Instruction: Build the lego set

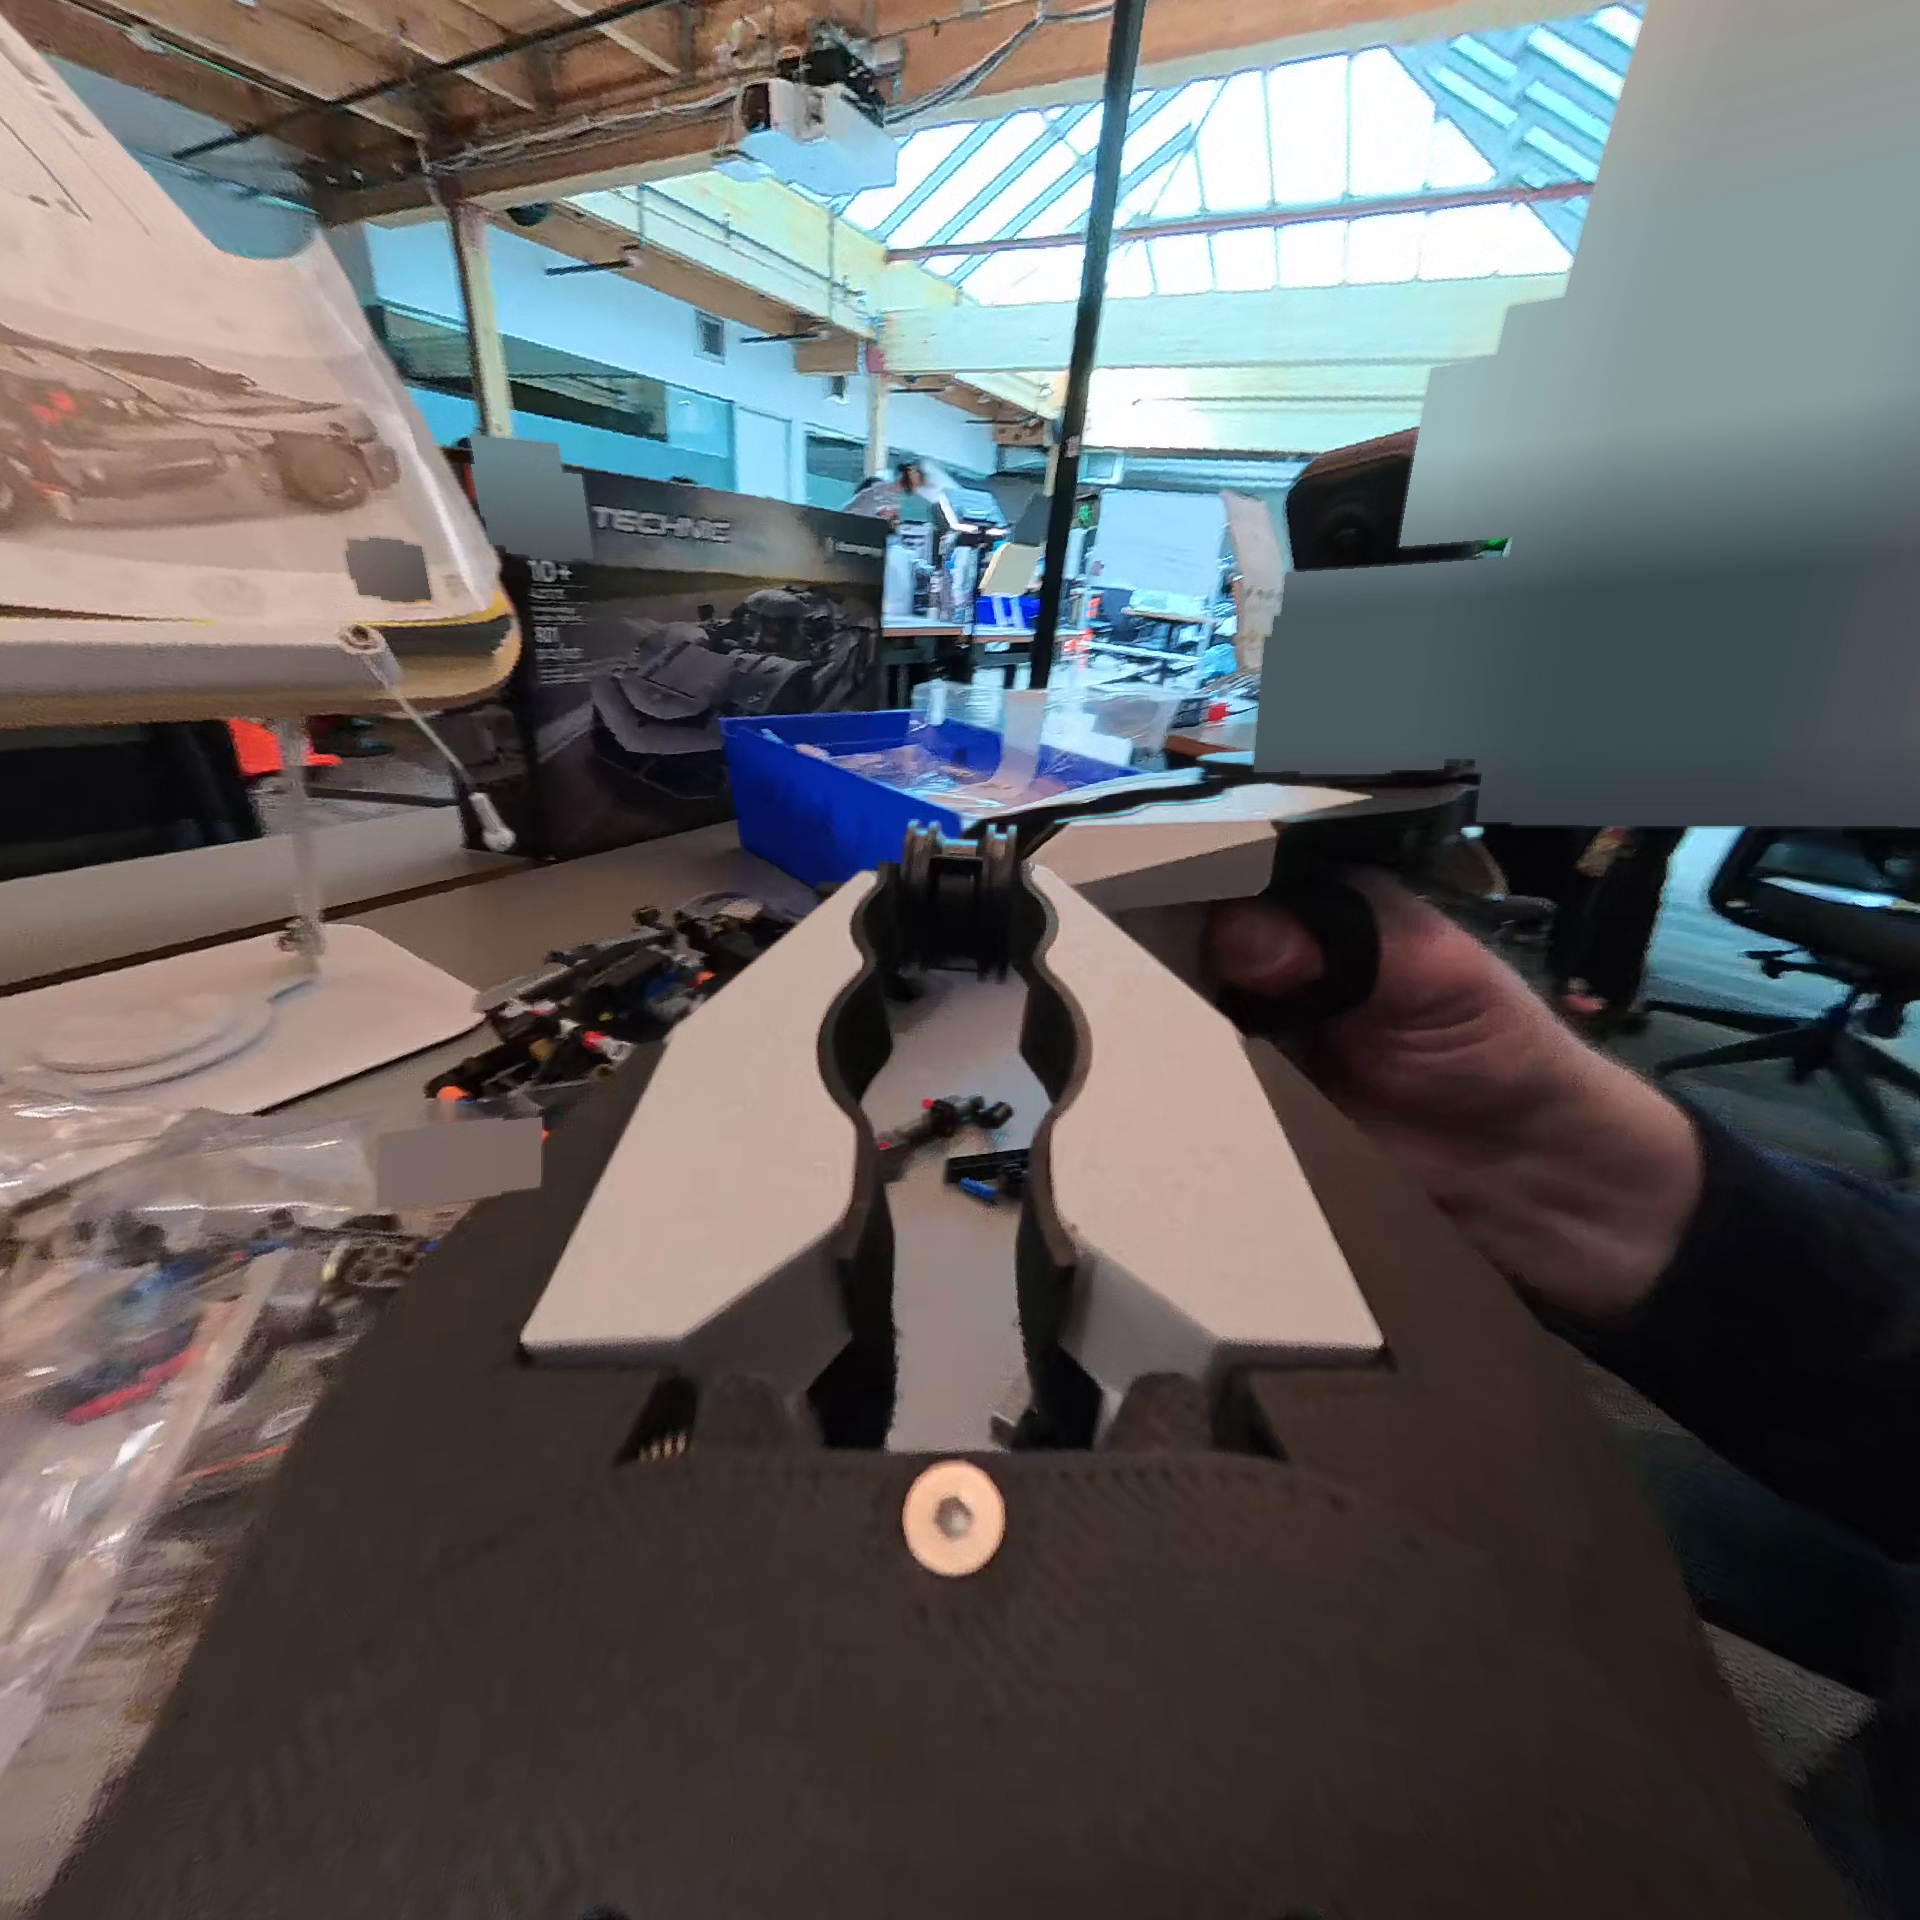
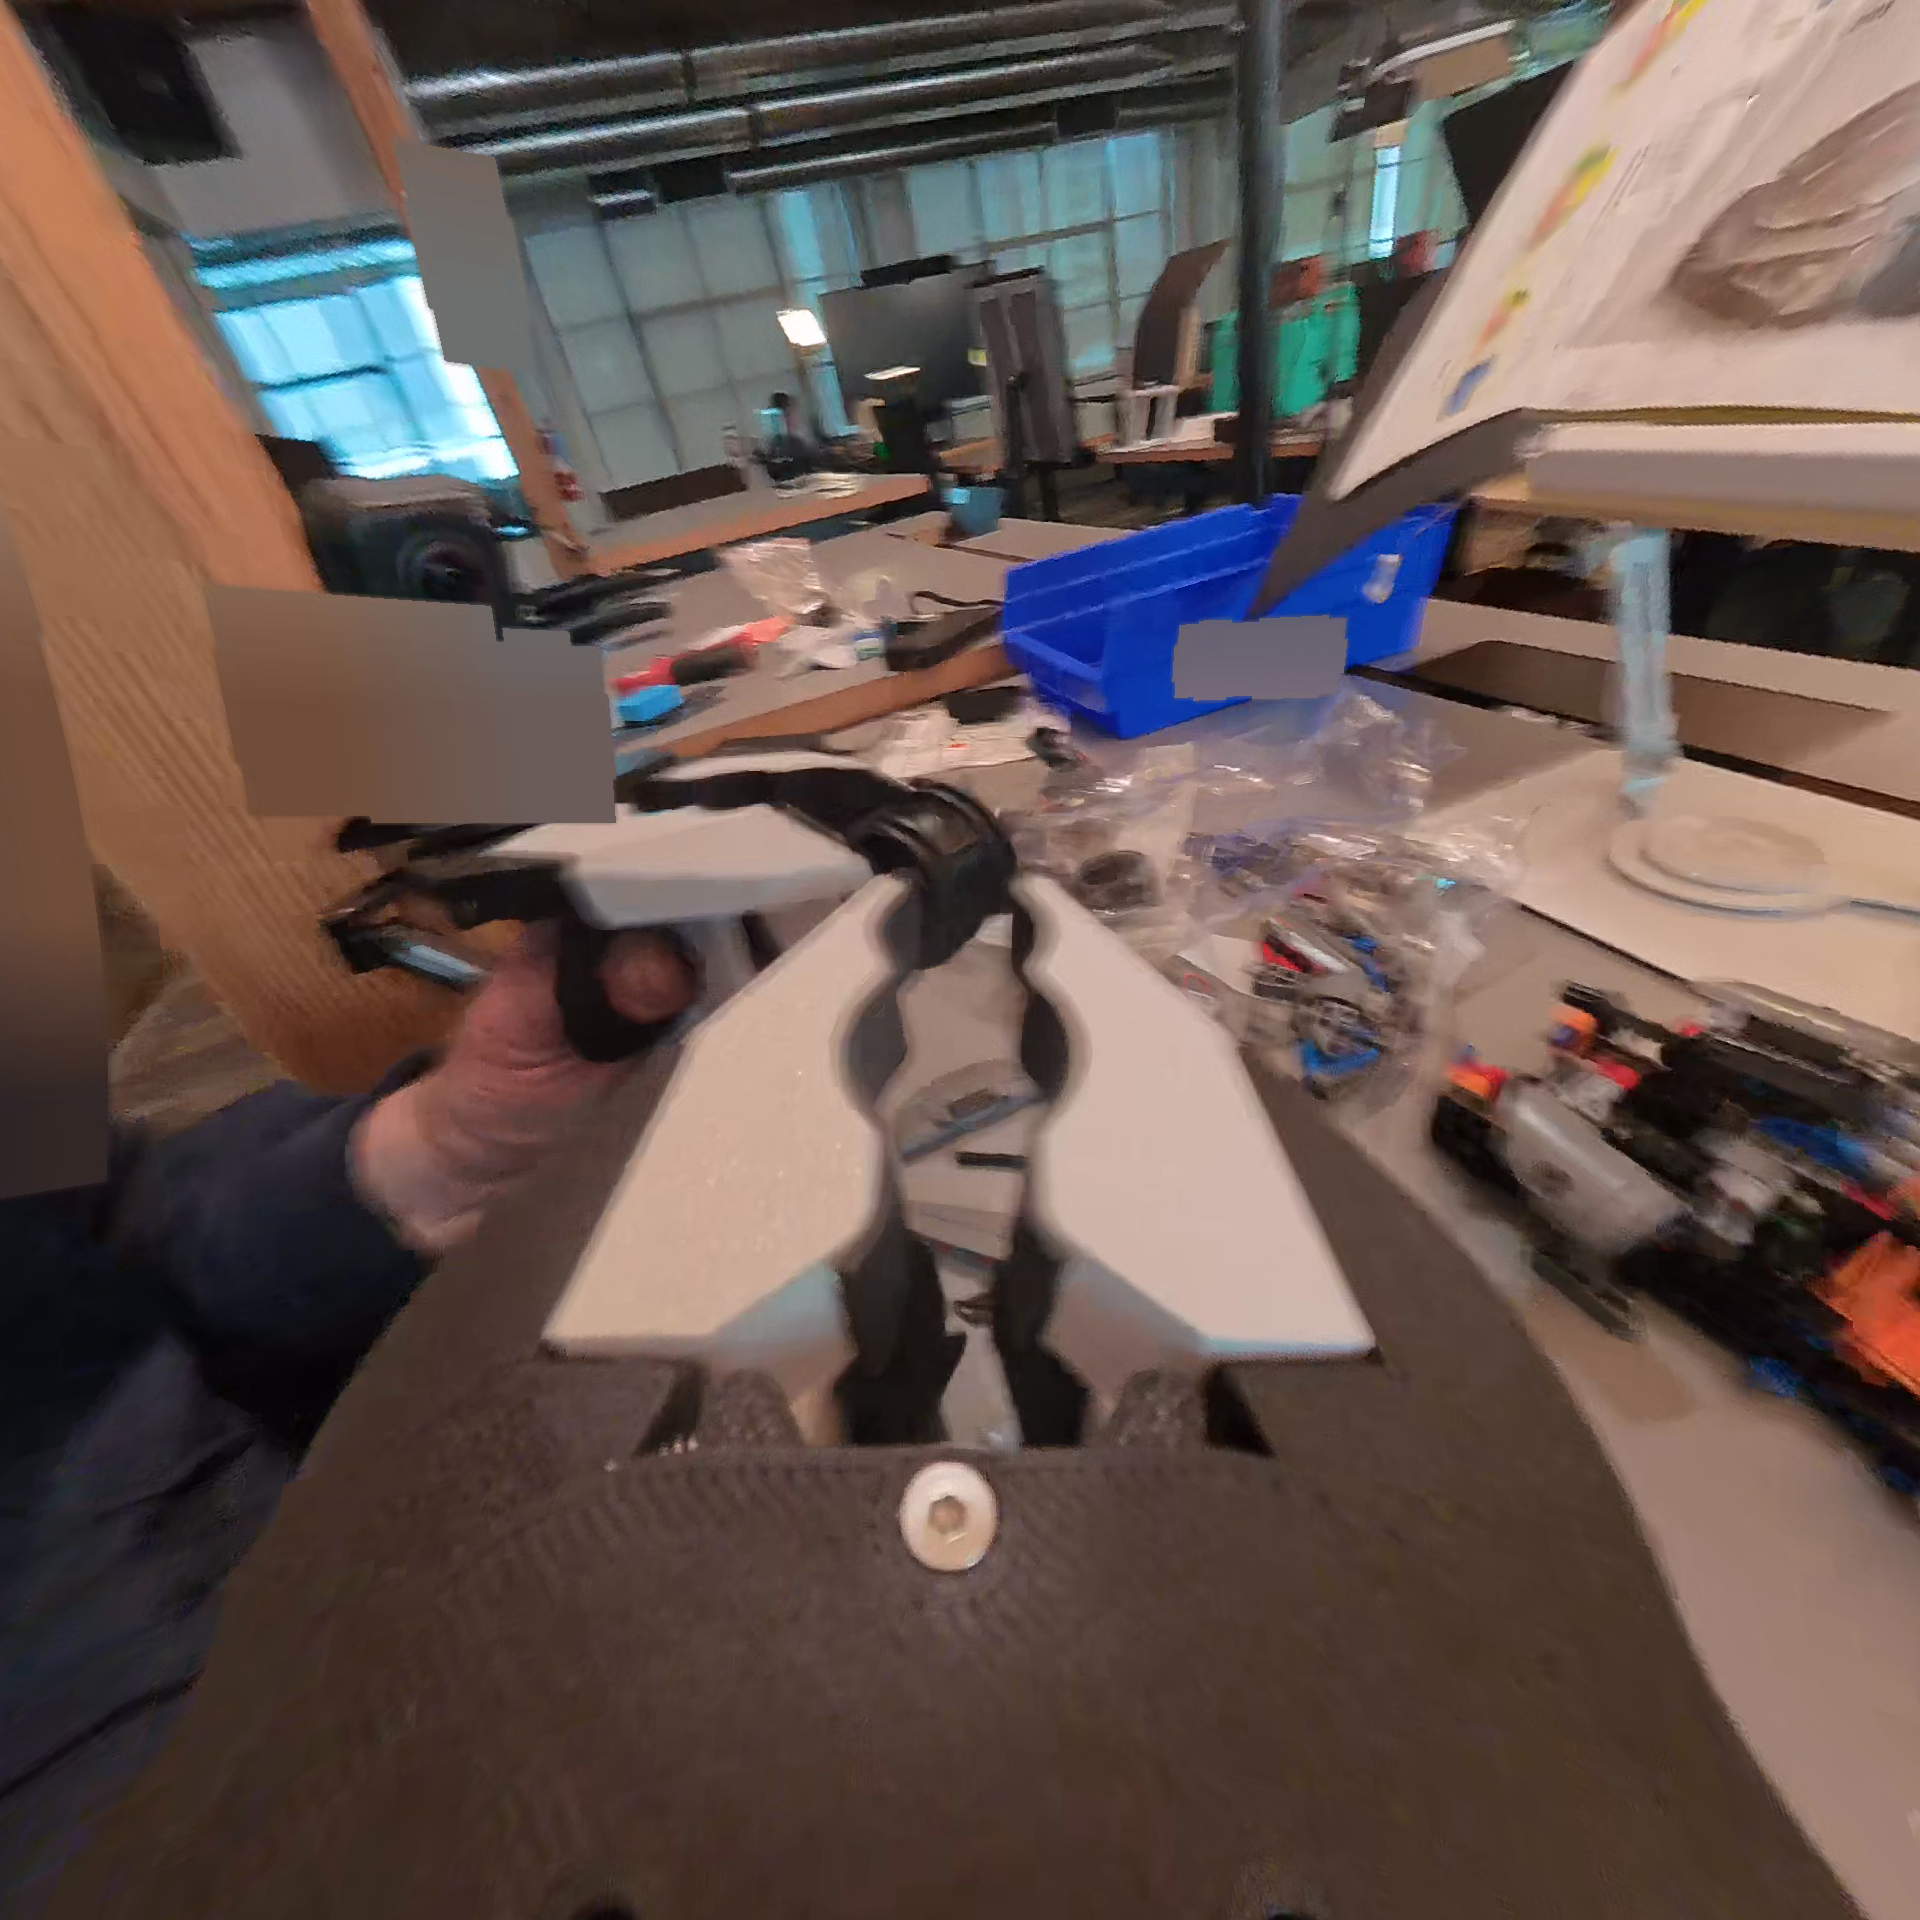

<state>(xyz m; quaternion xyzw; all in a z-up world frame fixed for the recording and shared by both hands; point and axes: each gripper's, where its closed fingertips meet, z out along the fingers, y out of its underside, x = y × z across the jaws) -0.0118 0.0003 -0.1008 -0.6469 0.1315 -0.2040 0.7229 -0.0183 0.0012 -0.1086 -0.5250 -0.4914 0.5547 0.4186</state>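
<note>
My left gripper (image 1: 954, 883) is shut on a small black wheel with grey sides (image 1: 951, 920), held up above the grey table (image 1: 956, 1299). My right gripper (image 2: 951, 899) is shut on the same black wheel (image 2: 940, 836) from the other side. Each gripper shows in the other's view, reaching in sideways to the wheel: the right one (image 1: 1034, 826) and the left one (image 2: 862, 847). A partly built black model with orange and blue bits (image 1: 592, 1008) lies on the table, also in the right wrist view (image 2: 1662, 1132). Small loose pieces (image 1: 951, 1127) lie under the wheel.
Clear bags of parts (image 1: 156, 1330) (image 2: 1309, 914) lie beside the model. A blue bin (image 1: 821, 800) (image 2: 1143, 613) and the set's dark box (image 1: 707, 644) stand behind. An open instruction booklet (image 1: 208, 416) (image 2: 1714, 208) rests on a stand with a white base (image 1: 218, 1018) (image 2: 1714, 862).
</note>
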